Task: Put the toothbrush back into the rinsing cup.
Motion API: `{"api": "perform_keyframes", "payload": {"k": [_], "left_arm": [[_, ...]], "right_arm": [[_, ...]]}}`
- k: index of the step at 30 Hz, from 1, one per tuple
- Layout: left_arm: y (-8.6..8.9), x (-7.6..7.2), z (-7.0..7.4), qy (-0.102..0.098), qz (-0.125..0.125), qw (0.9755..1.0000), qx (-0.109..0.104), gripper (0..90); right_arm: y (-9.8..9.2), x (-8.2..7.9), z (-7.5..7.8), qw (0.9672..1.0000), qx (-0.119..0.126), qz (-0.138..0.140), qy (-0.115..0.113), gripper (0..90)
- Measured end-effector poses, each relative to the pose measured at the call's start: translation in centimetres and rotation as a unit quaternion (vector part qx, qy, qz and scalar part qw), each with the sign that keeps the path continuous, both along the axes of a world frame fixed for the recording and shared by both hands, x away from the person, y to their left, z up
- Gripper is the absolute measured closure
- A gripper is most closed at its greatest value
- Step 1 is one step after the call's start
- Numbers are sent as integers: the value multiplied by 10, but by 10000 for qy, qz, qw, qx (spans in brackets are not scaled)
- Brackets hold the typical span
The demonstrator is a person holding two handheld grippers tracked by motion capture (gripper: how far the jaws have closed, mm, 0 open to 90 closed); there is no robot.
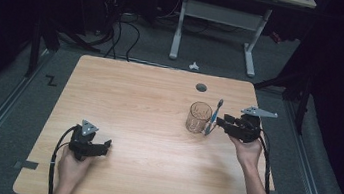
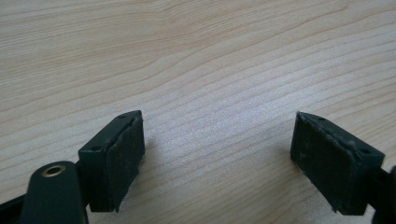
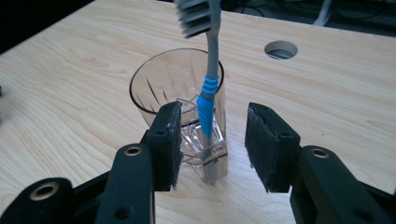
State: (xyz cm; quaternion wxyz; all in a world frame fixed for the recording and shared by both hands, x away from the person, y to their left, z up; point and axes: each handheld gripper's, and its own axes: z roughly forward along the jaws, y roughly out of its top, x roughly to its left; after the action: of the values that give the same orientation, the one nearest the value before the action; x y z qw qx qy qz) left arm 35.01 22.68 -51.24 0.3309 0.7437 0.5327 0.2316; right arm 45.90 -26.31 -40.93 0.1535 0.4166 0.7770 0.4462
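Note:
A clear ribbed glass stands upright on the right half of the wooden table. A grey toothbrush with a blue grip stands bristles up just outside the glass. Its lower end rests on the table and its neck leans on the rim. My right gripper is open, with its pads on either side of the handle's lower part and a gap on both sides. At the front left, my left gripper rests low over bare wood, open, with nothing between its pads.
A round cable hole sits in the table behind the glass. Beyond the far edge stands a white desk frame, with cables on the floor. Bare wood stretches between the two hands.

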Motion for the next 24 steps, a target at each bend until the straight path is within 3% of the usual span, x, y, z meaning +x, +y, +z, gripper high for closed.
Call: {"api": "perform_keyframes", "payload": {"k": [14,24], "left_arm": [[0,0,0,3,-3,10000,-2,182],[0,0,0,3,-3,10000,-2,182]], "right_arm": [[-3,-10,4,9998,-67,-22,-162,567],[-17,-21,5,9995,91,-115,-267,567]]}}
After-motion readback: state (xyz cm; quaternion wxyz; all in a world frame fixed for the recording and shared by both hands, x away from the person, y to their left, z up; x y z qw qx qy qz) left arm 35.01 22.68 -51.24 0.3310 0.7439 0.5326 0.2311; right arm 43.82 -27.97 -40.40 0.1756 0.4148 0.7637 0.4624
